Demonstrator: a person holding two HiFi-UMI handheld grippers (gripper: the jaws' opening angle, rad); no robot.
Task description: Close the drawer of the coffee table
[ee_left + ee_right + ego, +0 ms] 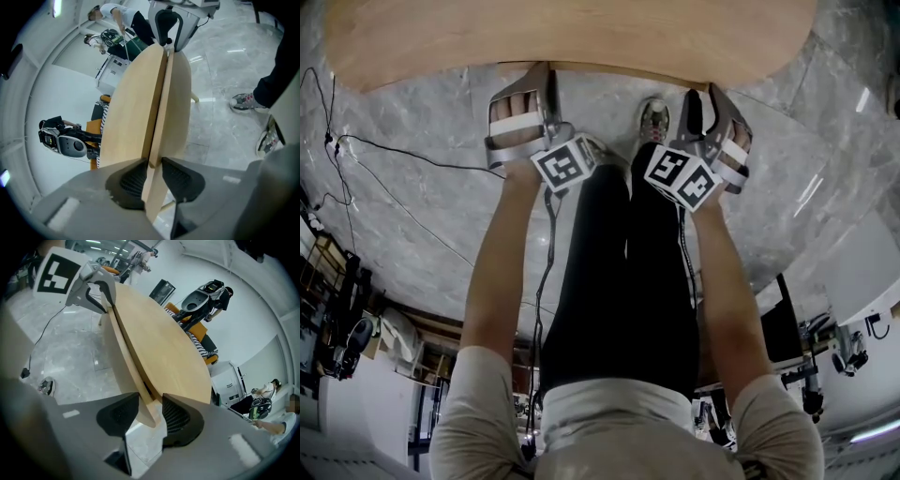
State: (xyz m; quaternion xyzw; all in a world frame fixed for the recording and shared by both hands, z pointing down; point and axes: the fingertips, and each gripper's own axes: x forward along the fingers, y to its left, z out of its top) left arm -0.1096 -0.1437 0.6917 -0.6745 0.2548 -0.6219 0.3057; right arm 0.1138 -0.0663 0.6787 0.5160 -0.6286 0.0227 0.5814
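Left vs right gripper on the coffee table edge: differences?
In the left gripper the coffee table edge fills the jaws, no gap visible; the right gripper is open, with a gap on one side. The left gripper sits away from the shoe, the right gripper beside it. Both straddle the same edge.

Pale wooden oval coffee table [581, 37], edge reaching between both pairs of jaws. Grey marble floor [422, 112] beneath the jaws, black cable [422, 157] lying left of them.
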